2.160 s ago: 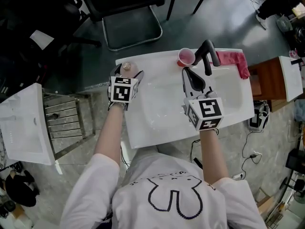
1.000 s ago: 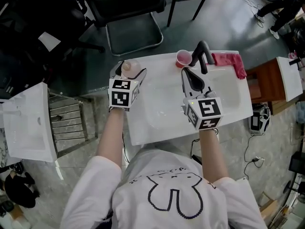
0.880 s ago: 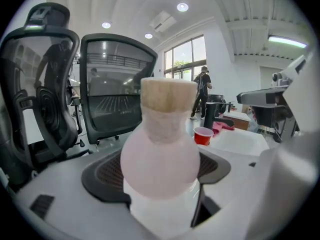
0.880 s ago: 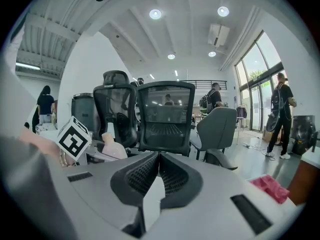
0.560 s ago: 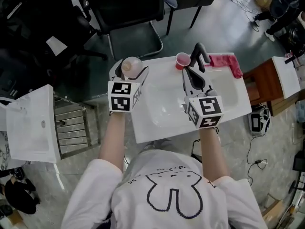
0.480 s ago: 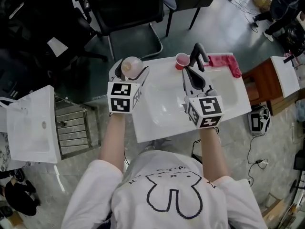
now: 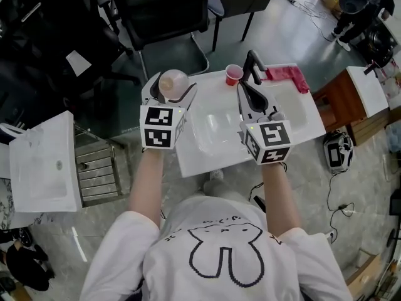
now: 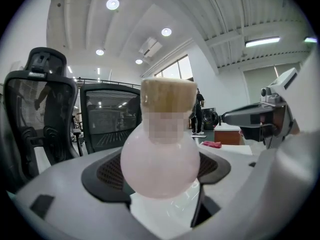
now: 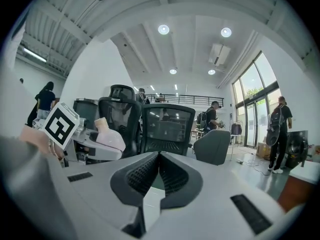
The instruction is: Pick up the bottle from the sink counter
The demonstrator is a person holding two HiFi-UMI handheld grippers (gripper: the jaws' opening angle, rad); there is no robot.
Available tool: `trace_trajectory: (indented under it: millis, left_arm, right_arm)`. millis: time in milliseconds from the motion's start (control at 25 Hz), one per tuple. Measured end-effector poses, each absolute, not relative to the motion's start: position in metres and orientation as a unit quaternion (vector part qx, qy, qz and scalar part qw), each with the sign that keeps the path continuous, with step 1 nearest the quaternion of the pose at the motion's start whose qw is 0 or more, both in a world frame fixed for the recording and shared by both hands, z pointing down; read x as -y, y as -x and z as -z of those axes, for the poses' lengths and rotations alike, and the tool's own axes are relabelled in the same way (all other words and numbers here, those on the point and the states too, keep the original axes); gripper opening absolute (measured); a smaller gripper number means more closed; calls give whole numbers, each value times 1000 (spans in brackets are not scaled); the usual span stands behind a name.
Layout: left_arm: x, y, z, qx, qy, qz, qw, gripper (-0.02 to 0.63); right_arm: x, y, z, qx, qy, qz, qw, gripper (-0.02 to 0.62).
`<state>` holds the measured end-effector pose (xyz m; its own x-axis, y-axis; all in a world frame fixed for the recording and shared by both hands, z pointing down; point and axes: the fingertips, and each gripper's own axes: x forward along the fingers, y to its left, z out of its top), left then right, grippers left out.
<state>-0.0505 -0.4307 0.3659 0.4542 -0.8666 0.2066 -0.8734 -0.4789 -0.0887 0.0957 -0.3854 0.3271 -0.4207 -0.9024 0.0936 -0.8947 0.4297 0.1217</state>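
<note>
Gripping bottle [image 7: 173,82] between left hand-held gripper [image 8: 160,174] jaws | right hand-held gripper [image 9: 159,159] closed, empty

**Bottle: condition and position**

The bottle [image 7: 173,83] has a round, bulb-shaped body in pale translucent pink, a short neck, and a tan cap like a cork. A mosaic patch covers the neck in the left gripper view. The bottle stands upright with its cap uppermost.

The left gripper [image 7: 169,91] clamps it, with one dark ribbed pad on each side of the bulb [image 8: 160,156]. In the head view it sits over the far left corner of the white sink counter [image 7: 299,115]. In the left gripper view its rounded underside appears clear of the white surface below it.
</note>
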Motion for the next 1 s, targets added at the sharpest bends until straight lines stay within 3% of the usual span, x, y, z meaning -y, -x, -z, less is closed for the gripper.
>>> trace_trajectory:
  millis: [1000]
  left_arm:
    - [423, 36, -284, 548, -833, -50, -58, 399]
  right_arm:
    - [396, -156, -268, 825, -553, 104, 41, 28]
